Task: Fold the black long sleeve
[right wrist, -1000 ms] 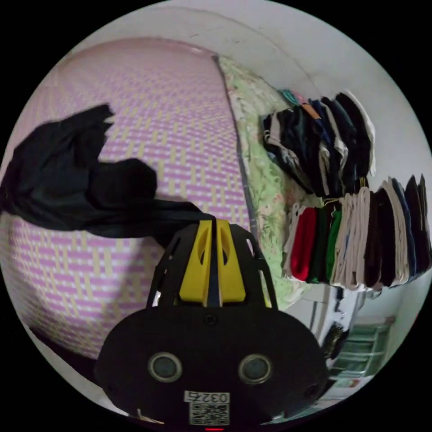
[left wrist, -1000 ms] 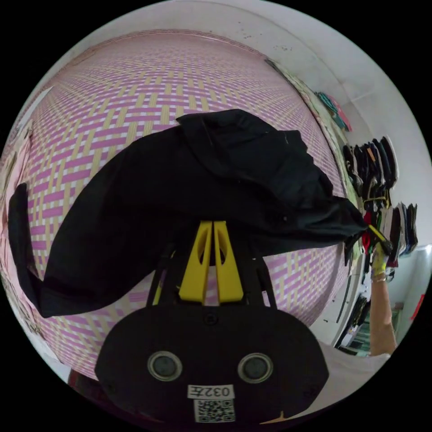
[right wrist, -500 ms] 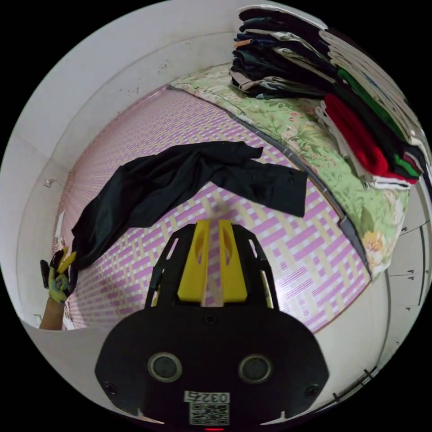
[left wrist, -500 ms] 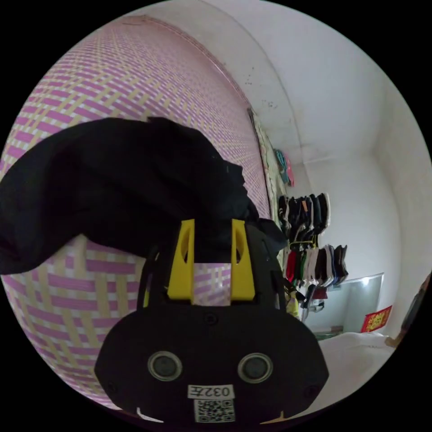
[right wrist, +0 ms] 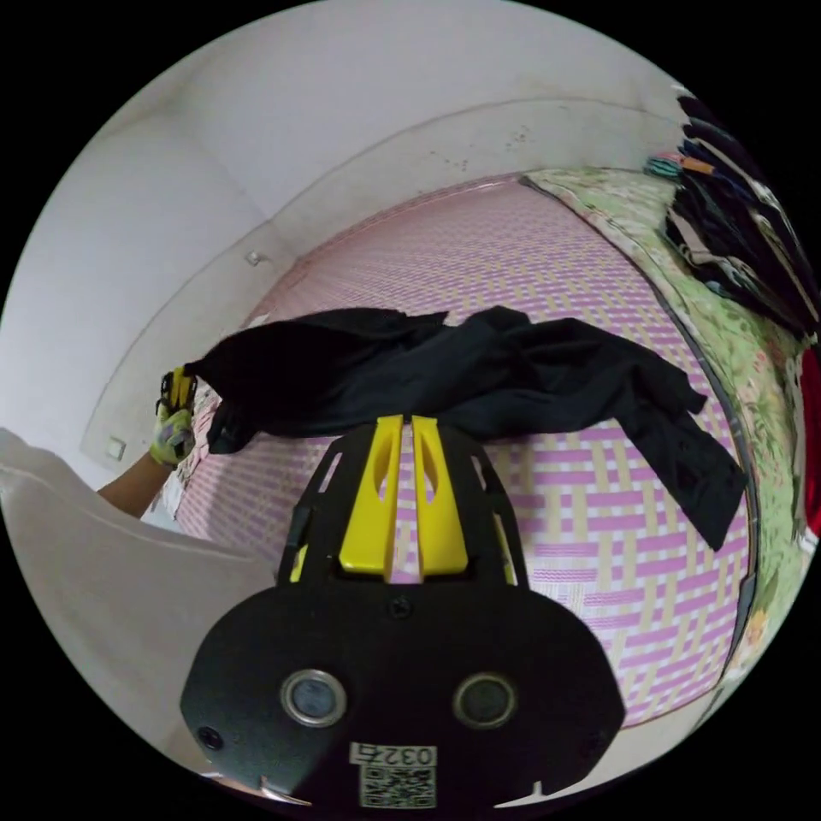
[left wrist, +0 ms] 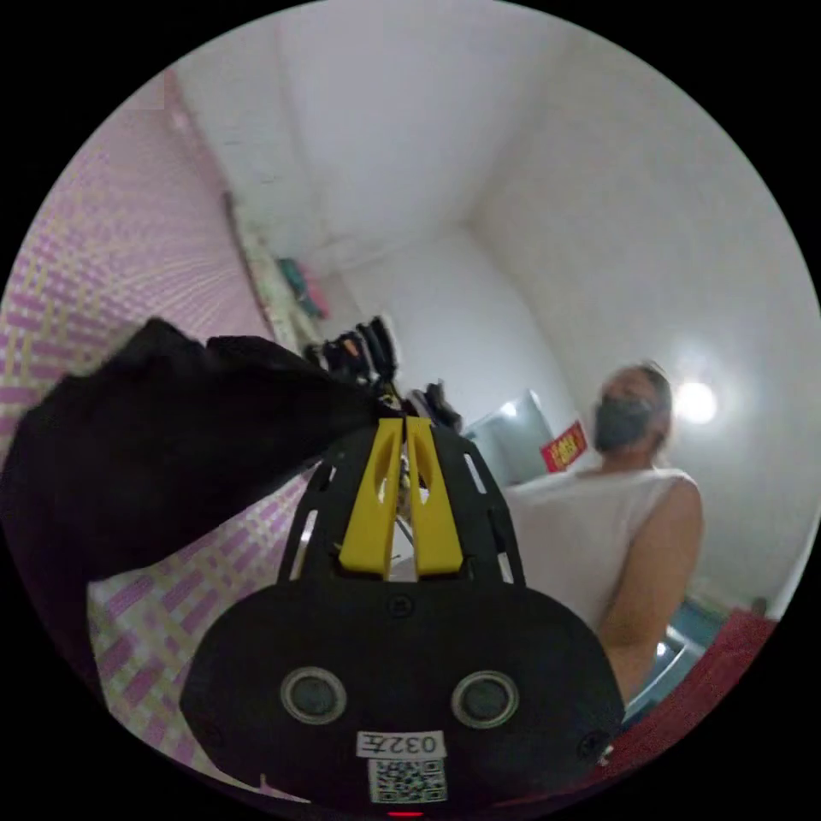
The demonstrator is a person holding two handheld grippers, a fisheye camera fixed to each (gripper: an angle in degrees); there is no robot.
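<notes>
The left tongs (left wrist: 404, 421) are pinching a bunched edge of the black long sleeve (left wrist: 162, 445), their 2 yellow jaws closed together on the cloth and lifting that end off the pink woven mat (left wrist: 77, 282). In the right gripper view those same tongs are showing at the far left, held in a gloved hand (right wrist: 171, 432), with the garment (right wrist: 479, 376) stretching from there across the mat (right wrist: 556, 513) in a crumpled band, 1 sleeve trailing toward the floral bedding (right wrist: 770, 385). The right tongs (right wrist: 402, 421) are hovering just over the shirt's near edge, jaws almost together with a thin gap, gripping nothing. Stacks of folded clothes (right wrist: 744, 231) are sitting on the bedding.
</notes>
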